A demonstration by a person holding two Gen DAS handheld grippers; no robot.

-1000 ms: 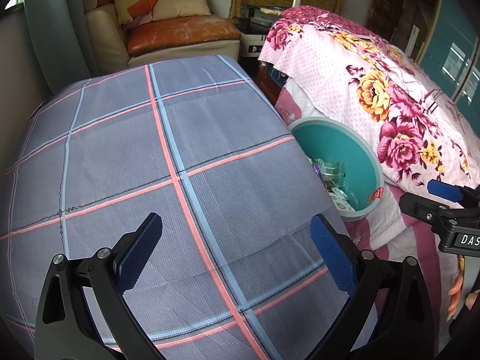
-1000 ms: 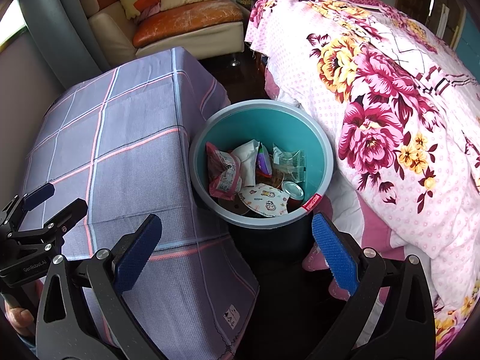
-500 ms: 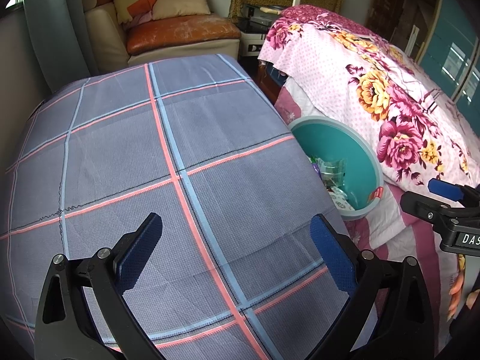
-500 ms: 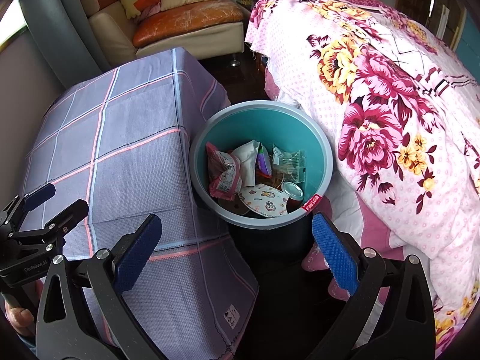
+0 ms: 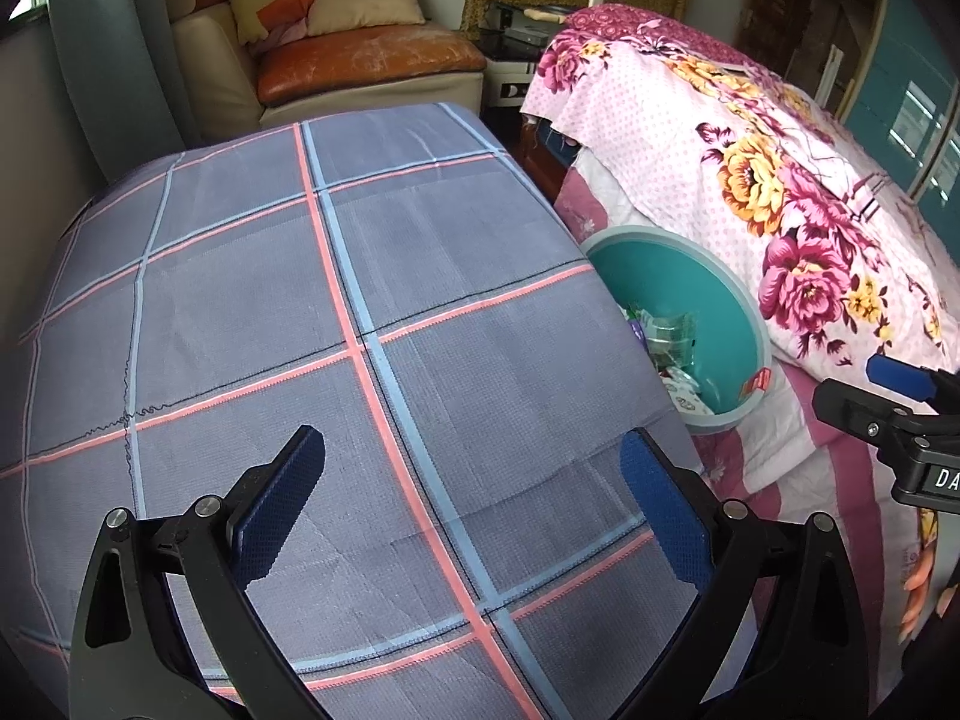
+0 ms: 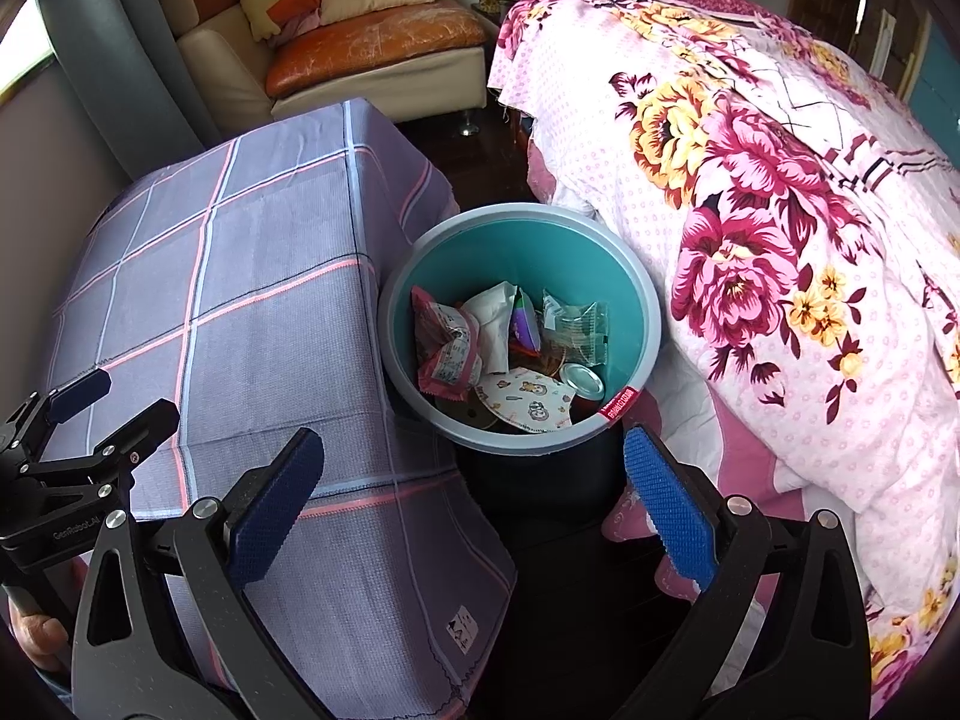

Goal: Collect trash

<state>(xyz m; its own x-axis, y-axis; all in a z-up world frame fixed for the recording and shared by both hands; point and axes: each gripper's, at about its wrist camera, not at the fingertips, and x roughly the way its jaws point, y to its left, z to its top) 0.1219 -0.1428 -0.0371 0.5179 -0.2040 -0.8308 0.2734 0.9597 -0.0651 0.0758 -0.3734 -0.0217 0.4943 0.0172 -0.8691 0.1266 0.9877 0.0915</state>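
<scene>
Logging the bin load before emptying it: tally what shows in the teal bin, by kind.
Seen from the right wrist, in the bin:
Pink snack bag: 1
White wrapper: 1
Purple packet: 1
Clear wrapper: 1
Printed mask: 1
Can: 1
Total: 6 visible; more may lie underneath.

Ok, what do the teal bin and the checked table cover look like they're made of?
The bin looks like molded plastic: smooth teal wall with a soft sheen and a paler rolled rim. The table cover looks like woven cloth, matte, with visible weave, creases and a stitched hem; the fiber can't be told.
</scene>
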